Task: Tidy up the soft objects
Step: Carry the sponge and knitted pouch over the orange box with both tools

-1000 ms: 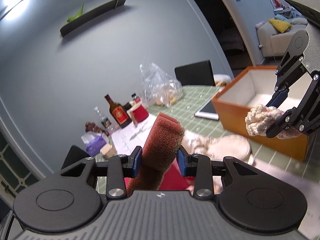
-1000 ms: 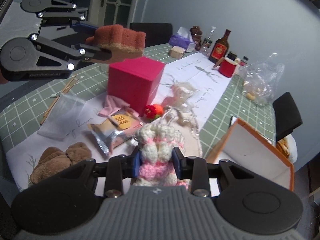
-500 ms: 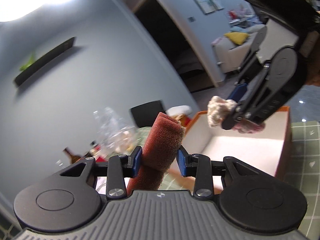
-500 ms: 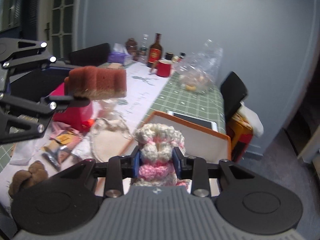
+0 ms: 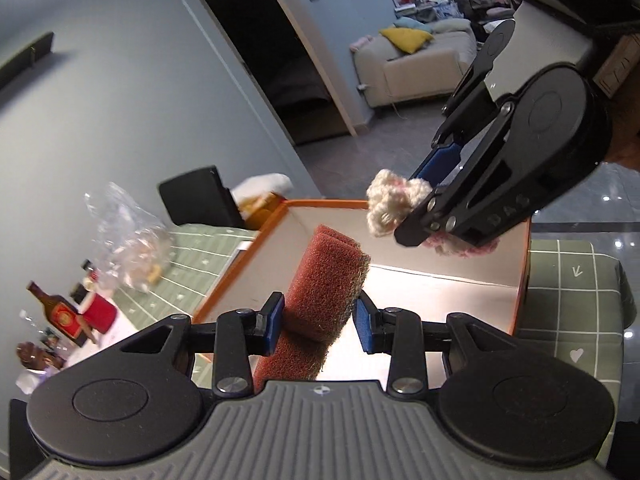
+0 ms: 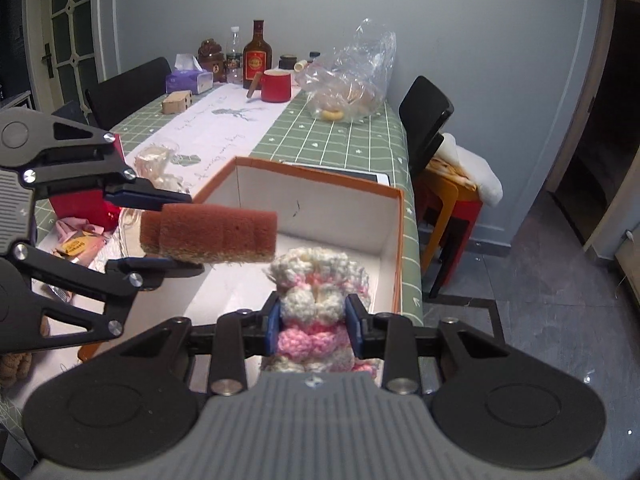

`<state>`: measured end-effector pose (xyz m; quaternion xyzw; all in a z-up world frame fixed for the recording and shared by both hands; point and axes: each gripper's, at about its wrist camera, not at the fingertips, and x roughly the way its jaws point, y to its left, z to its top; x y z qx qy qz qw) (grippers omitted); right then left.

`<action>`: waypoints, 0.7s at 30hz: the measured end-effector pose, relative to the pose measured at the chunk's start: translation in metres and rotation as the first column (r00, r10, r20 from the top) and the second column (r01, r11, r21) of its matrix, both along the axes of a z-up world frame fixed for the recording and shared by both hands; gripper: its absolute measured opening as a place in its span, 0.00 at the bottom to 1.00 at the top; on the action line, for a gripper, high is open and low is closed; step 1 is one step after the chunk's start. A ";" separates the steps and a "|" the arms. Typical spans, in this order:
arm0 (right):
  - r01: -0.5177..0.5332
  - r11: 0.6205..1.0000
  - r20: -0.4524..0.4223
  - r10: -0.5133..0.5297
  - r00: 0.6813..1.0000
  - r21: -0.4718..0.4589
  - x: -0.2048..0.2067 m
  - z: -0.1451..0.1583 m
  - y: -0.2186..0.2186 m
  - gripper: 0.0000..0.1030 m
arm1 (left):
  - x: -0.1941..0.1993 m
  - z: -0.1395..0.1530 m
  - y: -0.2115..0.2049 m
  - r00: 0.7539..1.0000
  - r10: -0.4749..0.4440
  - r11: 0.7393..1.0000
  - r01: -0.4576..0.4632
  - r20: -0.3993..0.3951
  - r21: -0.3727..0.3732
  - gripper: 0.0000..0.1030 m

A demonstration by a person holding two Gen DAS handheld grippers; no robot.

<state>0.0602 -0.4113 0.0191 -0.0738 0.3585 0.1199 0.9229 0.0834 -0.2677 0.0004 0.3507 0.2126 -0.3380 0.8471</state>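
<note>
Now that both have swung from the cluttered surface (image 6: 352, 140) to above the orange box (image 6: 316, 178), the left hand-held gripper (image 5: 319, 322) clamps the brown sponge (image 5: 326, 284) and the right hand-held gripper (image 6: 314, 326) the crocheted piece (image 6: 316, 280), ready for release.

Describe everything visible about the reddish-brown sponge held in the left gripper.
The reddish-brown sponge is a thick, coarse, porous block, folded or doubled so a seam shows at its end, with a paler, tan fuzzy layer along one face. The left gripper pinches it across its middle between blue pads, both ends jutting free. It hangs in the air over the open orange-rimmed white box, near the knitted piece but apart from it; only the pads touch it.
</note>
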 end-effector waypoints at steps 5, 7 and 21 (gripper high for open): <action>-0.028 0.999 -0.064 0.027 0.998 -0.023 0.009 -0.015 0.005 0.32 | 0.008 -0.020 -0.014 0.996 -0.019 0.996 0.026 -0.089 0.082 0.41; -0.042 0.998 -0.102 0.039 0.994 -0.036 0.014 -0.025 0.009 0.32 | 0.011 -0.032 -0.017 0.995 0.007 0.992 0.006 -0.101 0.125 0.41; -0.083 0.992 -0.236 0.058 0.970 -0.096 0.034 -0.064 0.017 0.34 | 0.016 -0.055 -0.021 0.978 0.046 0.980 -0.003 -0.205 0.201 0.41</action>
